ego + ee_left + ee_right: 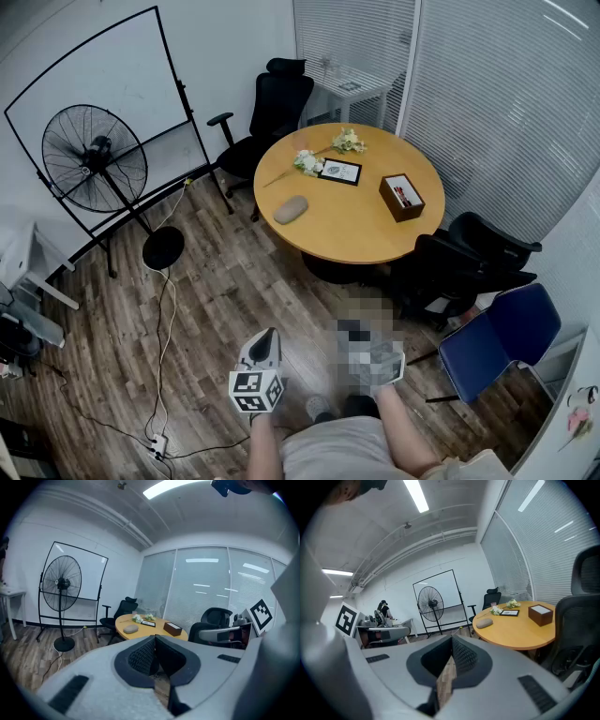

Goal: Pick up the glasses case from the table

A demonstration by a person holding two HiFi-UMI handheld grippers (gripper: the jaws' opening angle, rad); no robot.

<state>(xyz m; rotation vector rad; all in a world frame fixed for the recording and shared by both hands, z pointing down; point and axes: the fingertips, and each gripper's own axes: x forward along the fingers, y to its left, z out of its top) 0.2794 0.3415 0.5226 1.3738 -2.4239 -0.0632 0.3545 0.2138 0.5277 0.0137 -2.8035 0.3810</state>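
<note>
The grey, oval, soft-looking glasses case (291,209) lies flat on the round, light wooden surface (352,230). In the head view it sits on the left part, near the edge, with bare wood all around it. Beyond it on the surface a black-framed picture (339,172) lies flat, with small bunches of white flowers (307,162) just beside it. To the right of the case, well apart from it, stands an open, dark brown wooden box (402,197).

A black office chair (272,112) stands at the far side of the surface. More black chairs are at the near right, and a blue chair (500,336) is beyond them. To the left, a black standing fan (94,159) stands in front of a whiteboard (94,80) in a black frame, on the wood-plank floor (216,300).

Both grippers are held over the floor, well short of the surface and pointing towards it. The left gripper (155,640) has its fingers closed tip to tip with nothing between them. The right gripper (452,641) is the same, its fingers pressed together and empty. The case shows far ahead in both gripper views.
</note>
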